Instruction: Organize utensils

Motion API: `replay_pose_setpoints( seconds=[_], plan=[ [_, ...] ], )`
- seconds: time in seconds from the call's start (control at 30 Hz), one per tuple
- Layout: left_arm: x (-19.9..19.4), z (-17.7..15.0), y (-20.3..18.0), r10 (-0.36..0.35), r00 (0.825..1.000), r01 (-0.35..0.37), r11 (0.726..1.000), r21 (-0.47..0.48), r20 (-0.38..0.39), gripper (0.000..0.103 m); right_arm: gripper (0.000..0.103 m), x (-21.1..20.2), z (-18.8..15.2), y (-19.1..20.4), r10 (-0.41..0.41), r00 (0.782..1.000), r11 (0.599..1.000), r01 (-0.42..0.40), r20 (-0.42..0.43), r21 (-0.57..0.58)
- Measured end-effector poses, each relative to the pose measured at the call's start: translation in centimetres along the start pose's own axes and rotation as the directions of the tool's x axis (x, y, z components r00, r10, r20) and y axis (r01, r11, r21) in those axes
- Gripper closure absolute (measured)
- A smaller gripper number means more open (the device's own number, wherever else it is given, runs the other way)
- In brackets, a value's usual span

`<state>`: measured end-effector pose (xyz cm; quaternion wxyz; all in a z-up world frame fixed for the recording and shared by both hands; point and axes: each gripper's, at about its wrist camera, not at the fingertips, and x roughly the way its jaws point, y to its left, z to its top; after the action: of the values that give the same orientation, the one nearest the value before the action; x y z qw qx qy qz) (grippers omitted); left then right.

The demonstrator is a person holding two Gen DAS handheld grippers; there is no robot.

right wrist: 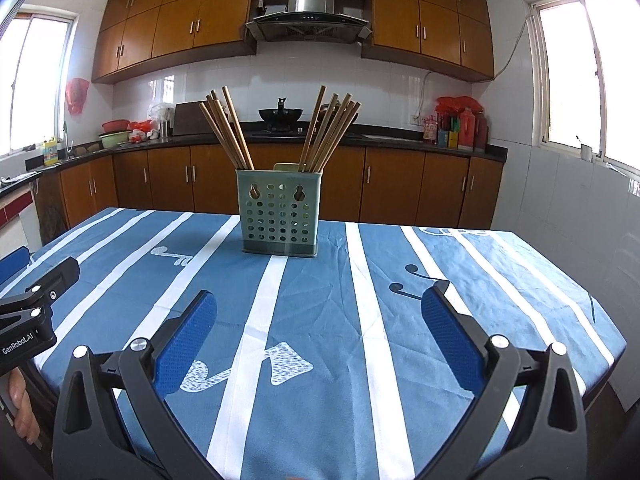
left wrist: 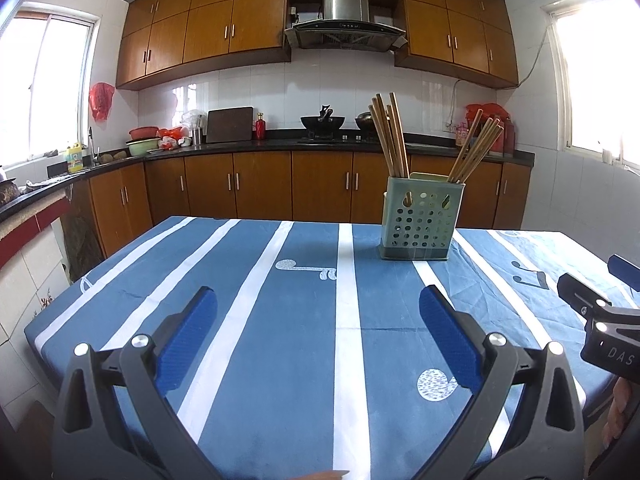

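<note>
Standing well beyond both grippers' spread, empty jaws: chopstick holder (right wrist: 279,214).

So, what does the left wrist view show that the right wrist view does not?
Only the left wrist view: the right gripper at its right edge, and the open left gripper from behind.

Only the right wrist view: the left gripper at its left edge, the open right gripper from behind.

Both: the green holder with two bundles of chopsticks on the striped tablecloth.

Green perforated holder (right wrist: 280,216) on blue tablecloth (right wrist: 400,300) (white stripes).
</note>
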<state>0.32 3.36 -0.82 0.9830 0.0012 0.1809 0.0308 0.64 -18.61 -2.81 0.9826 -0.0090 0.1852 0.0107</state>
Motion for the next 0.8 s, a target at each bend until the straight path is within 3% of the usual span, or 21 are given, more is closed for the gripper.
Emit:
replay_pose_setpoints(
  seconds=[0.8],
  plan=[
    [0.06,-0.15,-0.41,-0.018,1.000,0.018,1.000,0.002,0.004,0.004,0.002,-0.08,-0.07,-0.33,0.006,1.000,1.000,-0.006,-0.001,0.017]
  ],
)
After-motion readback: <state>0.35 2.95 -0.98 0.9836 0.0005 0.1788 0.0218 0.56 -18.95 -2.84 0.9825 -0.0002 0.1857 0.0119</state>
